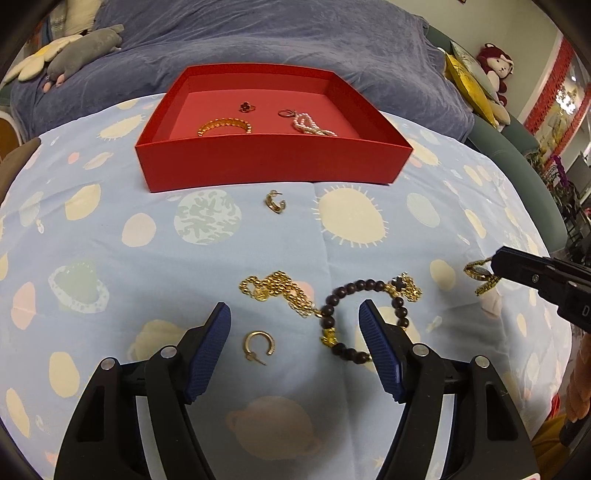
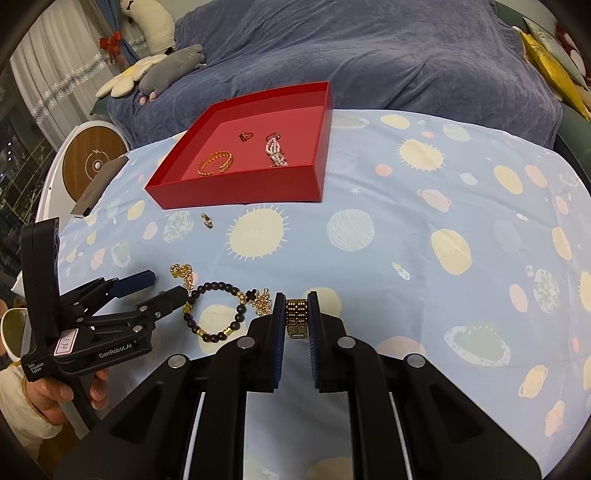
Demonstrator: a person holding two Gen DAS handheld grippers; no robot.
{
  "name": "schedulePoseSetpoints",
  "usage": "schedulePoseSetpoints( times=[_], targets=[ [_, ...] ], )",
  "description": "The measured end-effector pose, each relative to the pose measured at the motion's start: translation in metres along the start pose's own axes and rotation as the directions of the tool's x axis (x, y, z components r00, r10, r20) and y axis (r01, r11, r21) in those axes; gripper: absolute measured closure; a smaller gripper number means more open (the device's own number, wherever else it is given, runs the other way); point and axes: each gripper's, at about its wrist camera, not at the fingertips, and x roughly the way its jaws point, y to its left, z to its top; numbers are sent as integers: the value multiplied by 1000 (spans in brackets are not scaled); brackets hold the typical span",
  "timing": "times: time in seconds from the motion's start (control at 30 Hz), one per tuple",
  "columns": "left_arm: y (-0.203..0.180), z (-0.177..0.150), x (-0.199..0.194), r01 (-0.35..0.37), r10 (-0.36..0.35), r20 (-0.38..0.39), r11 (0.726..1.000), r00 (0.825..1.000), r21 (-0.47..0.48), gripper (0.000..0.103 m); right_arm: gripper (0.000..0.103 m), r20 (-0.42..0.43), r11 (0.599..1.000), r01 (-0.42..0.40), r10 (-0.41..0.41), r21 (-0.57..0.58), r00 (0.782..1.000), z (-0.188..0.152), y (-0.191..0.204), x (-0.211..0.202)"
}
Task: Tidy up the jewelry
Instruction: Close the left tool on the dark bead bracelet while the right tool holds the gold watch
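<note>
A red box [image 1: 273, 162] [image 2: 236, 192] holds a gold bangle [image 1: 224, 126], a dark clover ring [image 1: 246, 107] and a pearl piece [image 1: 312, 125]. On the cloth lie a gold hoop earring [image 1: 275, 202], a gold chain [image 1: 280, 291], a dark bead bracelet [image 1: 334, 317] [image 2: 218, 310] and another gold hoop earring [image 1: 258, 345]. My left gripper [image 1: 295, 325] [image 2: 162, 286] is open just above the cloth, with that earring between its fingers. My right gripper [image 2: 297, 314] is shut on a gold link band [image 2: 297, 317], which also shows in the left wrist view [image 1: 480, 275].
The table has a light blue cloth with planet prints [image 1: 351, 221]. Behind it is a bed with a blue-grey blanket [image 1: 258, 33] and plush toys [image 1: 85, 51]. A round wooden-topped device [image 2: 92, 162] and a grey flat object [image 2: 99, 188] sit at the left edge.
</note>
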Motion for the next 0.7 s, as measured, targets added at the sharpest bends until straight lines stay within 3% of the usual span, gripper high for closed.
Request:
schedulePoseSetpoints(
  times=[0.4,0.57,0.7],
  targets=[
    [-38,-9,11,45,-43,-30,996,999,76,35,92,-6,1000,-1,1,2,1000,-4,-4,-1],
    [-54,-11,20,3,-1,-20,992,1000,130,36,92,-6,1000,-2,2,0,1000,-4,-6,-2],
    [-55,-9,20,3,-2,-12,990,1000,139,62,92,-6,1000,-4,4,3,1000,-5,-7,-3]
  ],
)
